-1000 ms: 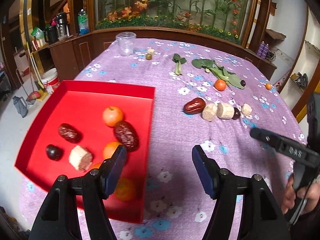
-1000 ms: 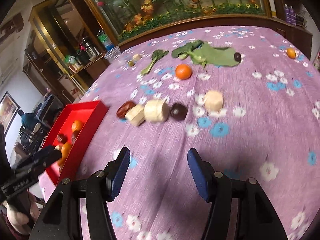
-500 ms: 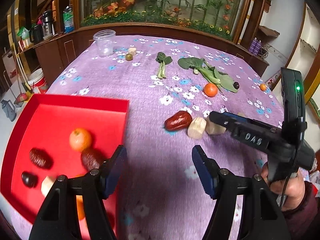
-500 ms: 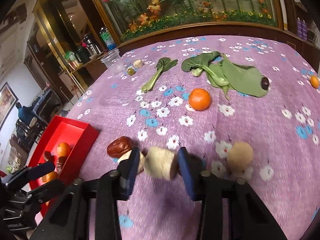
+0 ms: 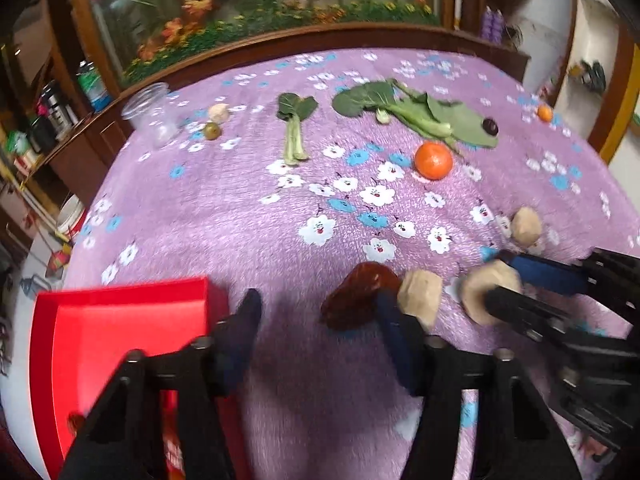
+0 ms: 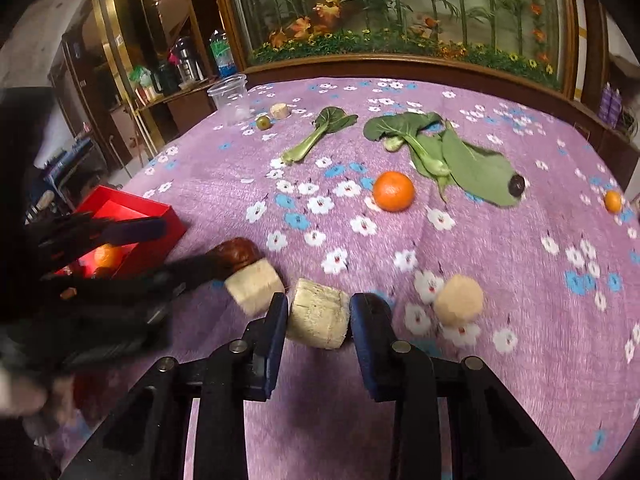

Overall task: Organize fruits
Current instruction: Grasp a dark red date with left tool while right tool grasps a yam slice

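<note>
Jaws of the left gripper (image 5: 316, 312) are standing part open and have just been closing; in the left wrist view a red date (image 5: 358, 296) is lying between them on the purple flowered worktop (image 5: 240, 216), touching the right-side finger while the other finger is apart from it. A pale cut chunk (image 5: 420, 294) is sitting just beside the date. Further right, the right gripper (image 5: 504, 280) is pinching a second pale chunk (image 5: 486, 292). A red tray (image 5: 120, 292) is showing at the lower left, blurred. An orange (image 5: 433, 160) is resting near leafy greens (image 5: 424, 116), well apart from the grippers.

Seen from the right wrist, the jaws of the right gripper (image 6: 318, 316) have just been closing and are now narrow, both pads pressing on the pale cylindrical chunk (image 6: 318, 320), which is sitting on the worktop (image 6: 520, 280). Left of it the other chunk (image 6: 254, 284) is touching the date (image 6: 236, 252), with the left gripper's dark fingers (image 6: 132, 232) reaching in from the left, over the red tray (image 6: 160, 216). A third pale chunk (image 6: 458, 294) is lying just to the right.
</note>
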The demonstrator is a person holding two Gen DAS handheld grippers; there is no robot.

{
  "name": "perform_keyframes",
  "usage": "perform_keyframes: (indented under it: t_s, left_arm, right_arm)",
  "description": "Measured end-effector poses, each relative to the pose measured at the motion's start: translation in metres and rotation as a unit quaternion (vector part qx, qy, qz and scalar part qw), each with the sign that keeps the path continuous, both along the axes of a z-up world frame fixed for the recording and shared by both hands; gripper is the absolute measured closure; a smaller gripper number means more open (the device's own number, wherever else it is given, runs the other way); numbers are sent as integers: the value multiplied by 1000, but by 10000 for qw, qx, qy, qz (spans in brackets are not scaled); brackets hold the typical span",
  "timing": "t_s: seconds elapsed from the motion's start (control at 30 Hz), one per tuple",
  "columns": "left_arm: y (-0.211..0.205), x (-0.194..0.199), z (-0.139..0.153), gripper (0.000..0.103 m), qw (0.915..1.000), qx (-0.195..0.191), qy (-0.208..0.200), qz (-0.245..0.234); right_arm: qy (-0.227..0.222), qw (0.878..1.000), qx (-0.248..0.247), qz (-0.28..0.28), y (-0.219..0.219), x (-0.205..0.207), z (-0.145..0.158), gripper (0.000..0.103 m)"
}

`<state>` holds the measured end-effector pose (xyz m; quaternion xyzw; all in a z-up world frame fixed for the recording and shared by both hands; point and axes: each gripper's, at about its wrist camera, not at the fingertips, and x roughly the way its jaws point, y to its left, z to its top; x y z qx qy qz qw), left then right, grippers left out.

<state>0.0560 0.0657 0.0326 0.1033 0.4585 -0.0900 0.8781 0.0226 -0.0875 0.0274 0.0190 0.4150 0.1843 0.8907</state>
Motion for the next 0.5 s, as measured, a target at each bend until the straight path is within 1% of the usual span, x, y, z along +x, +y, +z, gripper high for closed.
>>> perform_keyframes:
  t_s: [0.13, 0.17, 0.23, 0.27, 0.3, 0.37, 0.5]
  left_arm:
    - [-9, 14, -11, 51, 9996, -134, 214, -158]
    - [-10, 13, -10, 52, 9996, -177, 129, -173]
    - [-11, 11, -10, 62, 9990, -256, 256, -245]
    - [-10, 9, -11, 70, 9981, -370, 373, -314]
    - [-10, 5, -11, 71, 9971, -446, 481, -375]
    - [-9, -2, -11, 71, 9969, -420, 525, -399]
    - [-9, -1, -6, 71, 9981, -393, 368, -287]
  right_arm:
    - [78, 9991, 406, 46, -12, -4, -2, 69]
    - [96, 9989, 451, 57, -13, -4, -2, 69]
    - [107, 9987, 497, 83, -14, -5, -2, 68]
    - [119, 9985, 521, 109, -15, -6, -2, 68]
    - [129, 9985, 517, 115, -14, -6, -2, 68]
    - [142, 9986, 490, 116, -16, -8, -2, 69]
    - [168, 9984, 527, 139, -19, -10, -4, 68]
